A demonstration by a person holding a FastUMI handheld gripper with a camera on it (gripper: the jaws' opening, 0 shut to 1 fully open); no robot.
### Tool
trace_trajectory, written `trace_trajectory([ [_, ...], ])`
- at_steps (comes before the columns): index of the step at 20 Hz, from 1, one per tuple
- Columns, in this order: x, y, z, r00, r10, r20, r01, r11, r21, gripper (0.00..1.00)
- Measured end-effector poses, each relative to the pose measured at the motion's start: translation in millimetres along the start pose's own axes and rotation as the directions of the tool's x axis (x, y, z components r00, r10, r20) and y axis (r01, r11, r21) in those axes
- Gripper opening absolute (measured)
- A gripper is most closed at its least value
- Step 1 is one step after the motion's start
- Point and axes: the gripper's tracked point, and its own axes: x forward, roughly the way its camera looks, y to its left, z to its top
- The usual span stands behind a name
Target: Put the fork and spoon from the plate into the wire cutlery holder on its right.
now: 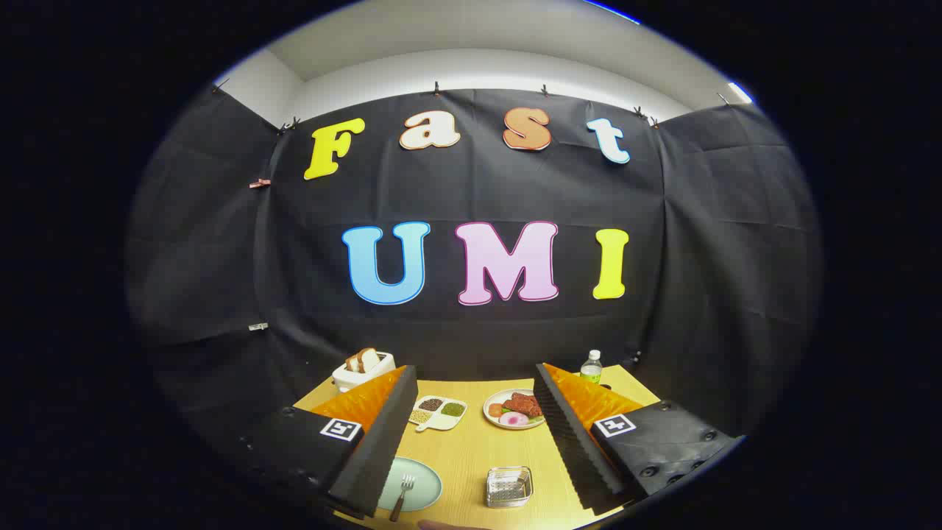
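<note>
Hovering with fingers (383, 434) spread wide, gripper (475, 442) holding nothing — fork (402, 495) lying handle-near on plate (427, 486), low beside the left finger, holder (508, 486) sitting to its right.

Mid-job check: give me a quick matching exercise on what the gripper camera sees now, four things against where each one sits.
Things:
1. fork
2. wire cutlery holder
3. bottle
4. toaster

Places:
A. far side, beyond the right finger
B. on the pale green plate
C. far side, beyond the left finger
D. between the open fingers of the gripper, right of the plate

Pairs: 1-B, 2-D, 3-A, 4-C
</note>
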Motion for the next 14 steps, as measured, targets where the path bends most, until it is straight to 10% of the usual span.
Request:
trace_trajectory([
  [14,24,-9,-24,0.998,-0.045,-0.049,0.044,0.999,-0.020,0.97],
])
